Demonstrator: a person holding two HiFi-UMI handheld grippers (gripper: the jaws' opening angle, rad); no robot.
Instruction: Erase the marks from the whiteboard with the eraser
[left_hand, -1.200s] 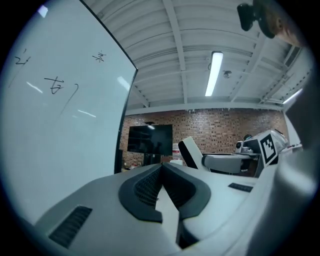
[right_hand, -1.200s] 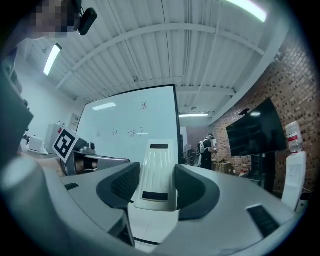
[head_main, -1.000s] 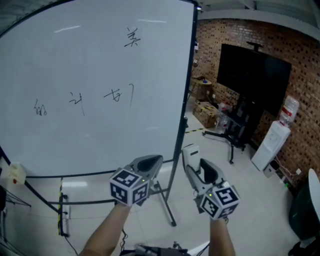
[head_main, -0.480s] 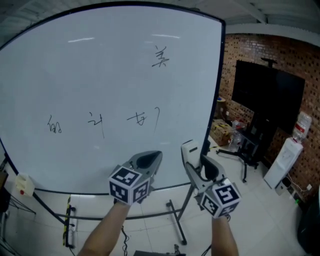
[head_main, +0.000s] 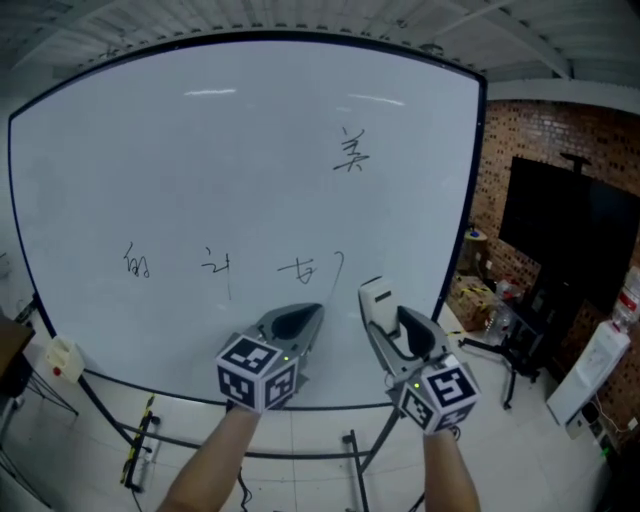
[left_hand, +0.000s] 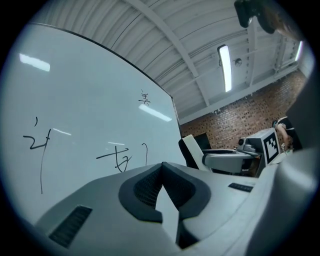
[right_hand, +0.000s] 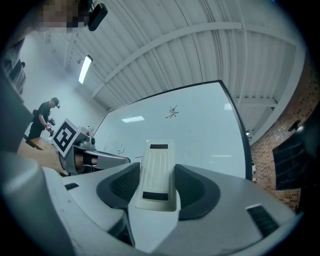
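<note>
Currently the right gripper (head_main: 398, 335) clamps the white eraser (head_main: 374, 301) between its jaws. The eraser's long body stands out past the jaw tips toward the whiteboard (head_main: 200, 180). The left gripper (head_main: 297, 322) has its jaws pressed together at the tips with nothing between them. It hangs low in front of the board, beside the right one.

The eraser appears clear of the board surface, so no wiping contact is made yet. The lower row of marks (head_main: 215, 264) runs across the board just above both grippers, and its hooked stroke (head_main: 340, 262) lies nearest the eraser. The upper mark (head_main: 350, 150) sits well above that row.

Proceed as follows:
1. Turn the right gripper so the eraser's wiping face meets the board flat, not on an edge. The views do not show which face that is; check it first.
2. Start at the hooked stroke and sweep left along the row with even pressure.
3. Reach up for the upper mark last.
4. Press lightly, because the board's stand (head_main: 352, 445) may rock.
5. Keep the left gripper out of the sweep path.
</note>
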